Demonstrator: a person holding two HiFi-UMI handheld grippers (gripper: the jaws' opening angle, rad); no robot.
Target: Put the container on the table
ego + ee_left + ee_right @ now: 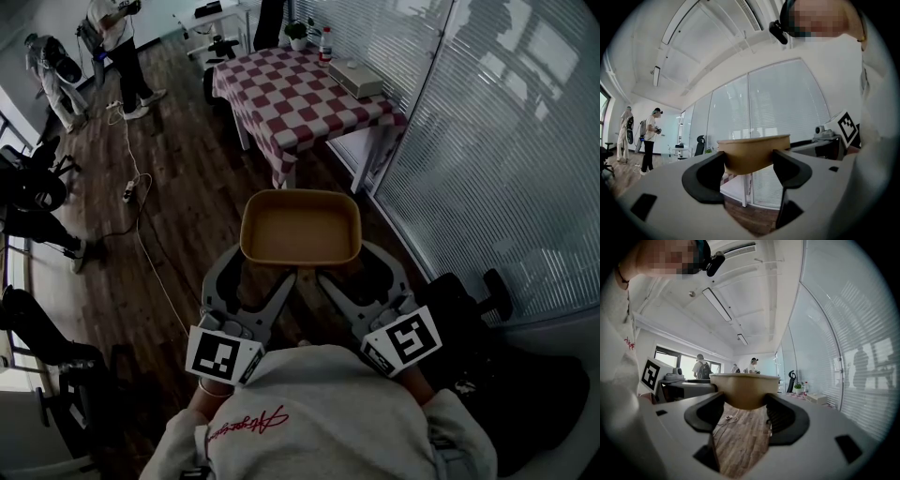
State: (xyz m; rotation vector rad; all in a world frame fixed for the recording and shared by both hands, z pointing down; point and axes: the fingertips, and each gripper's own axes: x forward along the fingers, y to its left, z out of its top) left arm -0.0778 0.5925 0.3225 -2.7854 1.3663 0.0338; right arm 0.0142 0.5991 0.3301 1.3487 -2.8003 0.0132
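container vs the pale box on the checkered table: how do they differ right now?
The container is tan, open-topped and empty; the pale box shows a flat top. The container is held in the air over the wood floor, left tool and right tool each gripping its near side; the pale box rests on the checkered table. Both are roughly rectangular.

Tan container (745, 389) clamped in tongs (744, 403), wooden floor (740, 441)

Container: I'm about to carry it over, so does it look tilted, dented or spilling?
Nothing stands out. The container sits roughly level and empty, gripped at its near side by the left gripper and the right gripper, with no dent or spill visible.
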